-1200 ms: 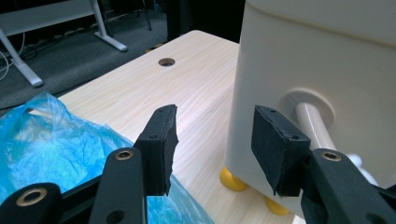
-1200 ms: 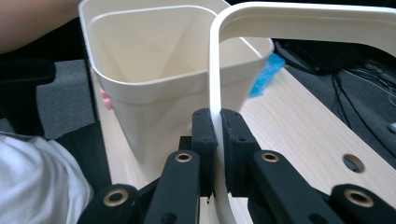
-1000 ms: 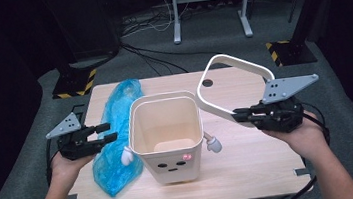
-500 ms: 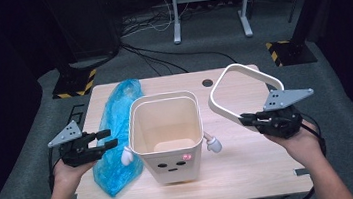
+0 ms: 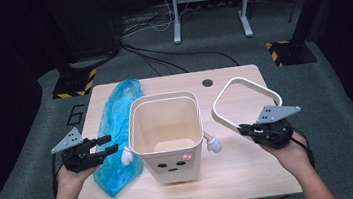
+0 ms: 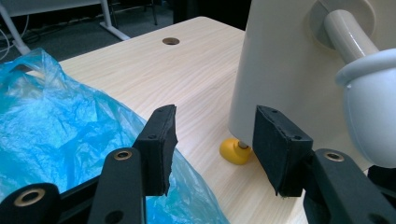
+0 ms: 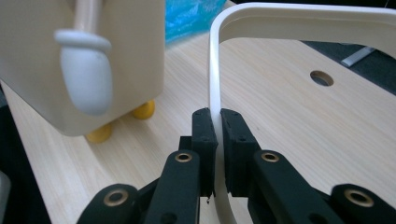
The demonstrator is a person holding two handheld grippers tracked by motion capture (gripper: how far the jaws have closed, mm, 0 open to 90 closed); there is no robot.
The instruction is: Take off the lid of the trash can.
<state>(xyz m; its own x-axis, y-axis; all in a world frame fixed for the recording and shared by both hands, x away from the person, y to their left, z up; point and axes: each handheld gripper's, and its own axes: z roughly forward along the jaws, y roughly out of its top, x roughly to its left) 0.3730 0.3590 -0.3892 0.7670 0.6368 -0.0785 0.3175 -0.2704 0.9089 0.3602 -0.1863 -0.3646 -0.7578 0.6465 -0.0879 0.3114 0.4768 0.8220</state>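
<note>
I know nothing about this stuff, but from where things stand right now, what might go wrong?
1. The right hand-held gripper pinches the white ring by one thin edge, tilted off the table; it might twist or slip out.
2. The ring hangs near the cream bin and its little arm, so a swing could knock them.
3. The left hand-held gripper, open, sits by the blue plastic bag; closing could snag the film.
</note>
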